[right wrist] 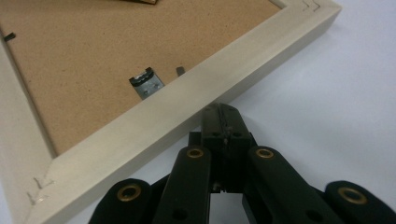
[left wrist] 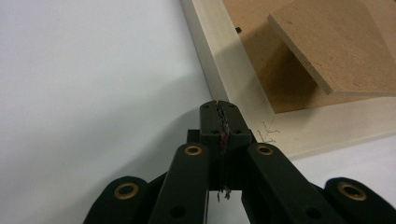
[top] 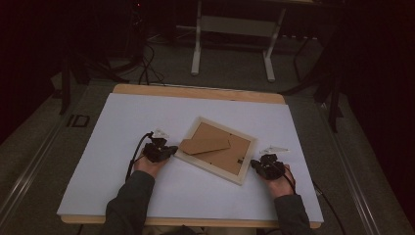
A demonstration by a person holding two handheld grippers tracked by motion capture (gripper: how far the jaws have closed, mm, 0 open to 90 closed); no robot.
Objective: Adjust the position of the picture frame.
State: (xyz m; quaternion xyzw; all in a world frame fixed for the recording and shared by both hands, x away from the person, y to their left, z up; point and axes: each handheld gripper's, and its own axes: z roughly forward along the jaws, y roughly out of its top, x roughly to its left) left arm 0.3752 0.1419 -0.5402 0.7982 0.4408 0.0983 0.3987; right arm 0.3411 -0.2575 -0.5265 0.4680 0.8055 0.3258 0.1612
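Observation:
A pale wooden picture frame (top: pixel 243 172) lies face down on the white table cover, its brown backing board up and its brown stand flap (top: pixel 204 145) raised. My left gripper (top: pixel 172 151) is shut, its tip against the frame's left edge (left wrist: pixel 243 88). In the left gripper view the stand flap (left wrist: pixel 336 42) juts out above the backing. My right gripper (top: pixel 254 164) is shut too, with its tip at the frame's right edge (right wrist: pixel 154 116). A small metal hanger (right wrist: pixel 146 83) sits on the backing (right wrist: pixel 84 56) close to that edge. Nothing is between either pair of jaws.
The white sheet (top: pixel 122 122) covers a wooden table (top: pixel 195 91) with bare room to the left, right and front of the frame. Beyond the table are a white stand (top: pixel 234 34) and cables (top: pixel 147 63) on a dark floor.

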